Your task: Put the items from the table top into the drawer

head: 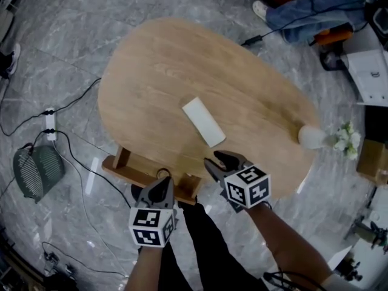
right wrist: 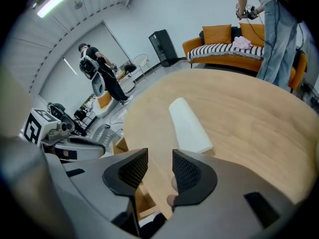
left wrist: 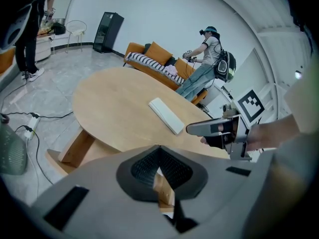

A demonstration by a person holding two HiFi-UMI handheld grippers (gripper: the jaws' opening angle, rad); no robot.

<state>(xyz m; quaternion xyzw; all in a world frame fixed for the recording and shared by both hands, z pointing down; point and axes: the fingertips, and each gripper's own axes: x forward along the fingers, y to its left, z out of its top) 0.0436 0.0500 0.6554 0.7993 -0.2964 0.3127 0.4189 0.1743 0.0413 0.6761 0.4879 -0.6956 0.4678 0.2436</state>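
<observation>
At the far left of the head view a white power strip (head: 50, 126) lay on the grey marble floor (head: 73, 53), with a green mesh-fronted appliance (head: 37, 171) below it.

To their right, at the lower centre of that view, I held my left claw (head: 160, 187) just above the wooden drawer (head: 130, 173), which stuck out from under the near edge of the oval wooden table (head: 182, 65). In the left gripper view the jaws were pressed fully together, pad against pad, and I had hold of nothing I could make out. Only the drawer's pale wood showed past them.

The white rectangular block (head: 204, 121) lay flat near the middle of the table, set on a diagonal and apart from both claws.

Further right, my right claw (head: 221, 161) hovered over the table's near edge, just below the block's lower end. In the right gripper view its jaws stood partly apart and gripped nothing. The table edge showed in the gap, and the block lay just ahead in the centre of that frame, not touching the pads.

At the right edge of the table stood a white vase (head: 310, 137), with pale flowers (head: 347, 139) beside it. In the upper right corner a person in blue jeans (head: 306, 11) was in view.
</observation>
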